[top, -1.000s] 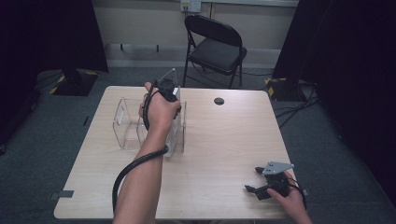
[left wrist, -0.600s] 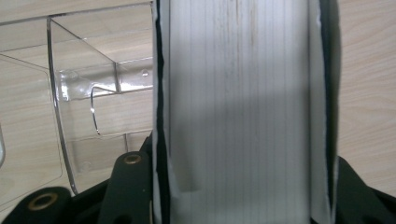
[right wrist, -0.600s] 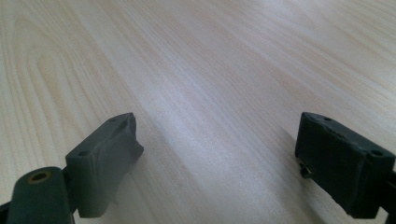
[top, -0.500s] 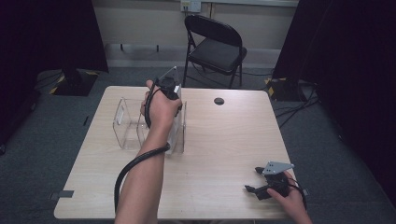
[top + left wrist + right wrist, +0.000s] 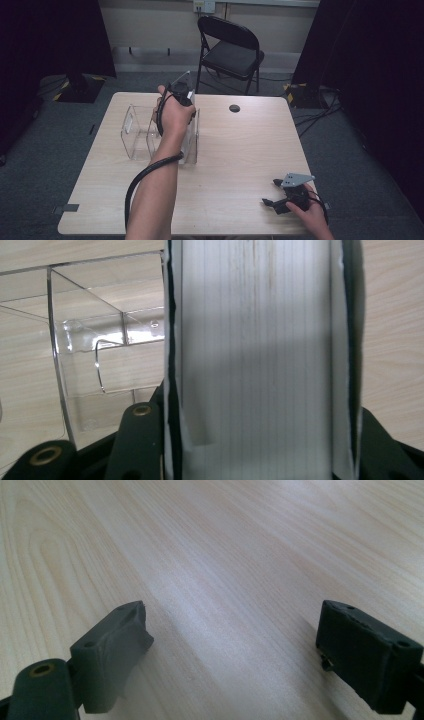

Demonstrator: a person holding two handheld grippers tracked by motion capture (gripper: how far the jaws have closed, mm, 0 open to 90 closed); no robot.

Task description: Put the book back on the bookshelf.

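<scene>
Left hand-held gripper [image 5: 186, 100], jaws clamped on a white ribbed flat panel [image 5: 255, 360], beside the clear acrylic box [image 5: 145, 135]; right hand-held gripper [image 5: 235, 650] wide open, holding nothing, on the desk [image 5: 240, 150].

Both forearms are bare, no sleeves. The left gripper [image 5: 181, 92] is black with a thick black cable looping toward six o'clock. The right gripper [image 5: 275, 192] carries a grey three-cornered plate; brass-ringed screw holes mark its black jaws.

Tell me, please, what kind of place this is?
Probably a recording studio or lab corner, not a home: a light wooden table on grey carpet, black curtains on both sides, a black folding chair by the wall, and cables across the floor.
</scene>
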